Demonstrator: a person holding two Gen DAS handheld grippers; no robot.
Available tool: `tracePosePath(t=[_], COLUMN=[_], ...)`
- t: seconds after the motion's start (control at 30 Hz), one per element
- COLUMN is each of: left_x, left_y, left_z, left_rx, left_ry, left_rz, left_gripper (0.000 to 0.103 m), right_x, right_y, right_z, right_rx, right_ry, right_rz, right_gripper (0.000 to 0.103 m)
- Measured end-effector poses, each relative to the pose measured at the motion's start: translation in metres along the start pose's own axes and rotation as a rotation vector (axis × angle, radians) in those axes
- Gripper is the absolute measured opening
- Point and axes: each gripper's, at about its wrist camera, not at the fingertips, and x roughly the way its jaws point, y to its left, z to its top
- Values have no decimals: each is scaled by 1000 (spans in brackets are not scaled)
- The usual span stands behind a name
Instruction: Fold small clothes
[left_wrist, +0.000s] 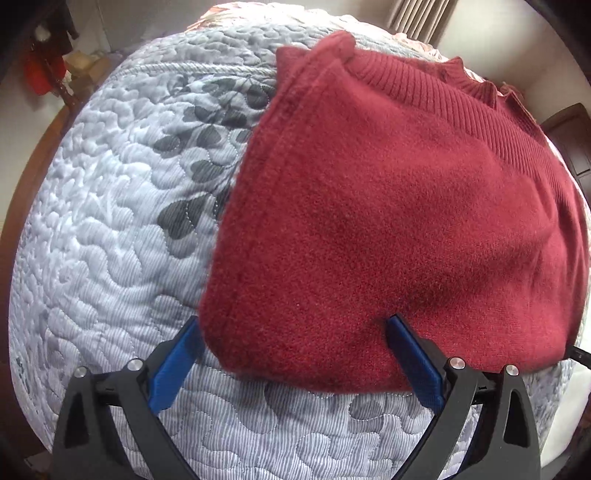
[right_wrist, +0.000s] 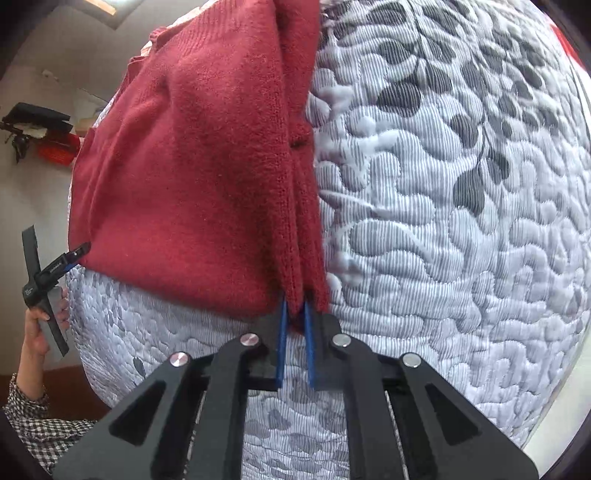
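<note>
Left wrist view: red sweater (left_wrist: 388, 206) folded on a grey quilted bed (left_wrist: 110, 229), ribbed hem toward the far side. Left hand-held gripper (left_wrist: 295, 328) released, blue fingers (left_wrist: 173, 365) spread wide on either side of the sweater's near corner, one finger at the left edge, the other pressed into the near edge.

Right wrist view: right hand-held gripper (right_wrist: 295, 314) clenched on the sweater's (right_wrist: 192, 184) near corner, stacked layers pinched between the blue pads (right_wrist: 282, 343). At far left, a hand (right_wrist: 38, 332) in a checked sleeve (right_wrist: 33, 417) holding the other gripper (right_wrist: 75, 254) at the sweater's opposite edge.
</note>
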Motion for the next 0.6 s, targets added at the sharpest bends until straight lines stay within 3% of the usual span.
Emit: tracePosePath(t=[0.03, 0.1, 0.2, 0.33, 0.47, 0.5, 0.6], left_x=[-6, -21, -38, -37, -19, -12, 4], left_y=[0, -3, -15, -33, -62, -64, -71], left_z=[1, 10, 25, 47, 73, 77, 79], left_rx=[-7, -2, 19, 10, 45, 57, 63], left_ry=[-5, -34, -75, -87, -65, -64, -43], left_rz=[-17, -30, -63, -163, -141, -129, -94], left_gripper=[99, 99, 99, 99, 99, 99, 99], right_x=[-8, -29, -48, -41, -31, -28, -20], right_y=[4, 10, 12, 12, 6, 4, 4], right_z=[3, 13, 42, 87, 122, 129, 145], right_rx=[-15, -55, -67, -59, -24, -22, -11], right_ry=[-18, -72, -139, -153, -153, -148, -123], right_rz=[-17, -31, -14, -24, 1, 6, 68], right_gripper=[25, 30, 30, 30, 30, 30, 6])
